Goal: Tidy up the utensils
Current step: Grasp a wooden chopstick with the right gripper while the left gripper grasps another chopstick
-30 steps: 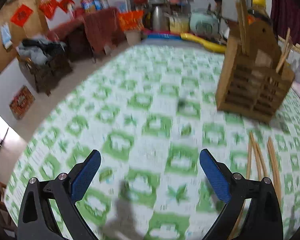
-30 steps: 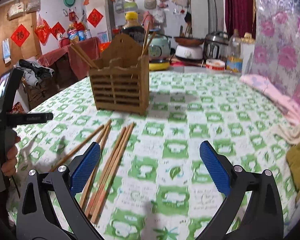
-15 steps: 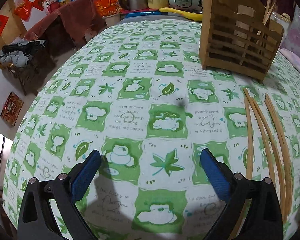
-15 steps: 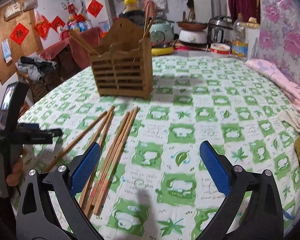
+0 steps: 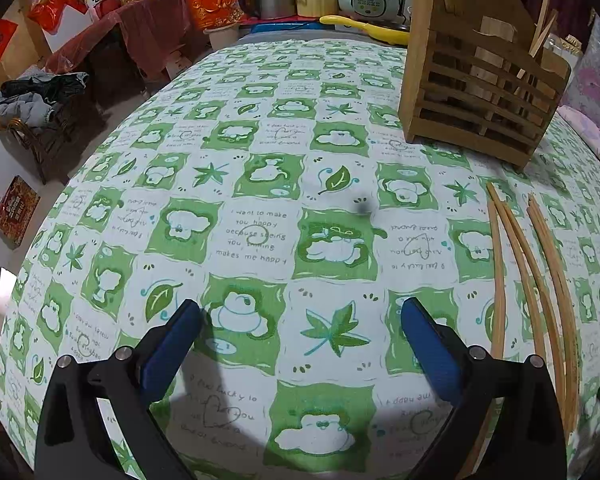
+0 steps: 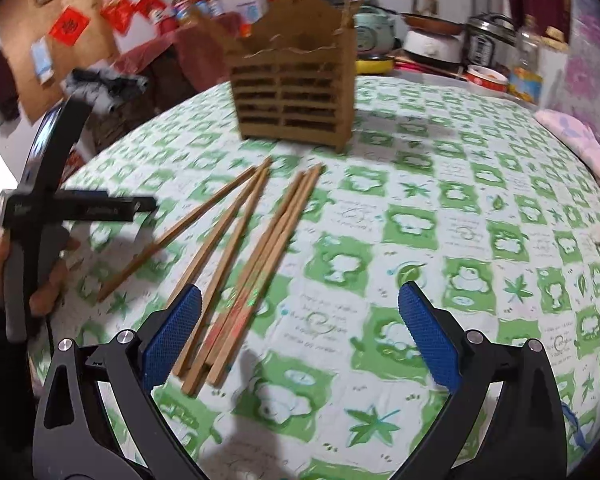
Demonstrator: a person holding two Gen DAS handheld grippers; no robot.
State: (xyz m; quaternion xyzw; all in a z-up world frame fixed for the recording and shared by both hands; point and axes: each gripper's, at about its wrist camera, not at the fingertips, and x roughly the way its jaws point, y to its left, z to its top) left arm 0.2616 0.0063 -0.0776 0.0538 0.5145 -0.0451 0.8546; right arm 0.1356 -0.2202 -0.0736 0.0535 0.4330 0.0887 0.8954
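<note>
Right wrist view shows the right gripper (image 6: 300,330) spread wide and empty, now closer over the loose brown wooden chopsticks (image 6: 240,264) by its left finger, the slatted wooden utensil holder (image 6: 296,98) beyond unobstructed, while the left gripper (image 5: 300,344), also agape, hovers left of them.

Chopsticks (image 6: 236,248): several, wooden, loose, flat on surface in rough fan, tips toward holder (image 6: 296,92). Holder: slatted wood, upright, a few chopsticks standing inside.
</note>
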